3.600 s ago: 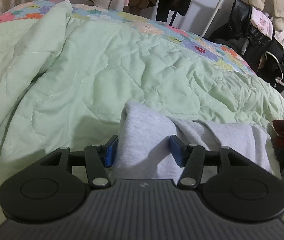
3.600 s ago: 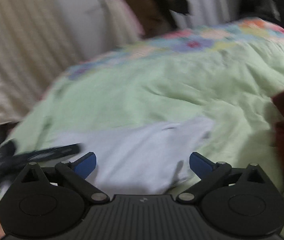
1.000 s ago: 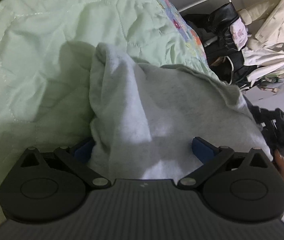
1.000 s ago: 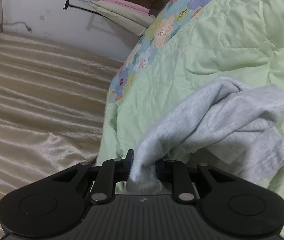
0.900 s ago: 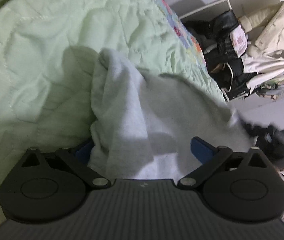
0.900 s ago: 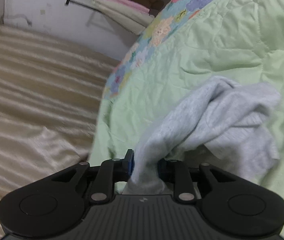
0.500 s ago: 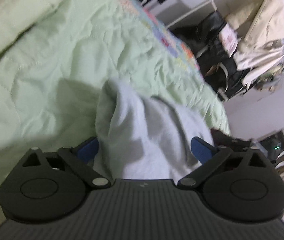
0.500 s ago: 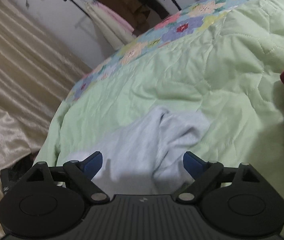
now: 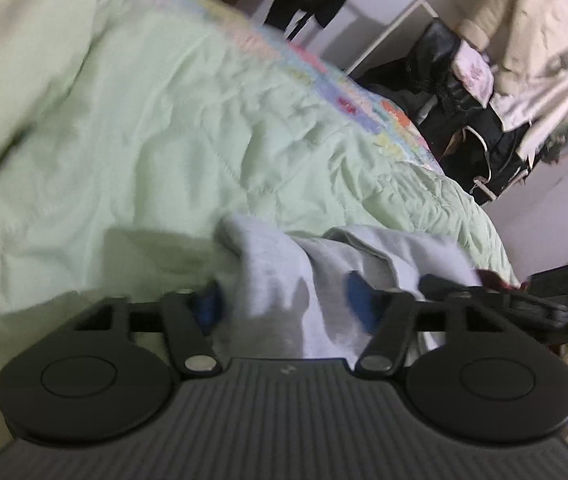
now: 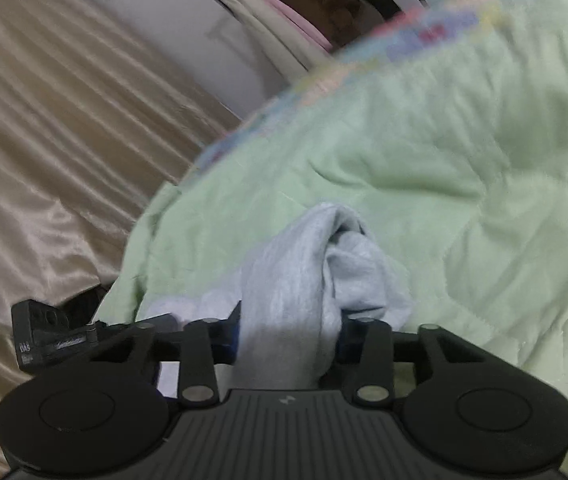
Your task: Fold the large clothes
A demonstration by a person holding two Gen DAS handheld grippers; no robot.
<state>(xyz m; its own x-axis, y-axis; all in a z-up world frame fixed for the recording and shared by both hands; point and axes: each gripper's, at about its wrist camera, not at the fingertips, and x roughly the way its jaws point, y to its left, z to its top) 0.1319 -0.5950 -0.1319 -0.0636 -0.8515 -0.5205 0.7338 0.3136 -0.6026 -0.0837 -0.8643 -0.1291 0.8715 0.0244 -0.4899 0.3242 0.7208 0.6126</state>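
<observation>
A light grey garment (image 9: 324, 264) lies bunched on the green quilt (image 9: 188, 128). In the left wrist view my left gripper (image 9: 284, 304) has its blue pads on either side of a fold of the grey cloth, partly closed around it. In the right wrist view my right gripper (image 10: 288, 332) has its pads pressed against a raised ridge of the grey garment (image 10: 308, 264) and grips it. The other gripper shows at the left edge of the right wrist view (image 10: 48, 336) and at the right of the left wrist view (image 9: 524, 300).
The quilt (image 10: 464, 168) has a floral border (image 9: 348, 92). Beige curtains (image 10: 52, 128) hang at the left. A clothes rack with dark and cream coats (image 9: 496, 64) stands behind the bed. A dark red cloth (image 9: 496, 276) lies at the bed's right edge.
Both grippers were wide open half a second ago. Both have now narrowed onto folds of the grey garment, the right one gripping a raised ridge. Both views are motion-blurred.
</observation>
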